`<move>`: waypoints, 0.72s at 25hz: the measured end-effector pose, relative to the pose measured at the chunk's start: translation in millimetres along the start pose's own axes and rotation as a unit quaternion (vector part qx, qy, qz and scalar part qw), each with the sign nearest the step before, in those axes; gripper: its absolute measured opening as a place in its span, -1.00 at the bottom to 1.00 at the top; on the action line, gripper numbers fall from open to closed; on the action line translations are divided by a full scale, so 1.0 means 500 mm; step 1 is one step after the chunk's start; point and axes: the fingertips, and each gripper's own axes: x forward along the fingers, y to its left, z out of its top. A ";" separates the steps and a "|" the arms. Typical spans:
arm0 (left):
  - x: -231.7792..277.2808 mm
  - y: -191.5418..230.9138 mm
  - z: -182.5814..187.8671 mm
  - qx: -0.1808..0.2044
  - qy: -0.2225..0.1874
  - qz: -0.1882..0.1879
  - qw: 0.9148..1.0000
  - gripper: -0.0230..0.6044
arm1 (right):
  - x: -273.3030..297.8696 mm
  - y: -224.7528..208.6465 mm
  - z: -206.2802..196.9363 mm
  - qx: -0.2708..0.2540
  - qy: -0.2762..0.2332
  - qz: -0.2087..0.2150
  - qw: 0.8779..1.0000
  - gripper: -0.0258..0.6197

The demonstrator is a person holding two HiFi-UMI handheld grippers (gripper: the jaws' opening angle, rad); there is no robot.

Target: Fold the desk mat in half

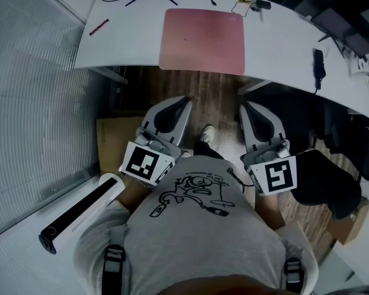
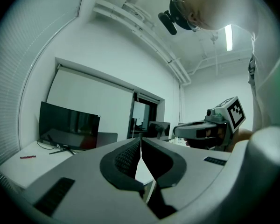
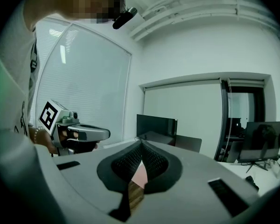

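Desk mat (image 1: 202, 40) lies unfolded at the bench (image 1: 129, 42) near edge. Left hand-held gripper (image 1: 184, 102) and right hand-held gripper (image 1: 246, 106) are pressed together, empty, held back before approach.

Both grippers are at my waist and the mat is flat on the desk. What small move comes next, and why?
Probably reach forward to the near edge of the desk mat, opening the jaws on the way. It lies flat and unfolded on the desk, while the left gripper and right gripper hang short of the desk, over the floor, both shut and empty.
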 end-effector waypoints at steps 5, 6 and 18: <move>0.077 -0.007 0.002 0.001 0.005 -0.003 1.000 -0.84 | 0.016 -0.077 0.016 0.013 -0.020 -0.010 1.000 -0.90; 0.091 -0.009 0.004 0.001 0.005 -0.004 1.000 -0.84 | 0.018 -0.090 0.016 0.012 -0.020 -0.010 1.000 -0.90; 0.240 -0.014 0.024 0.008 0.003 0.000 1.000 -0.84 | 0.045 -0.240 0.021 0.016 -0.027 -0.014 0.999 -0.90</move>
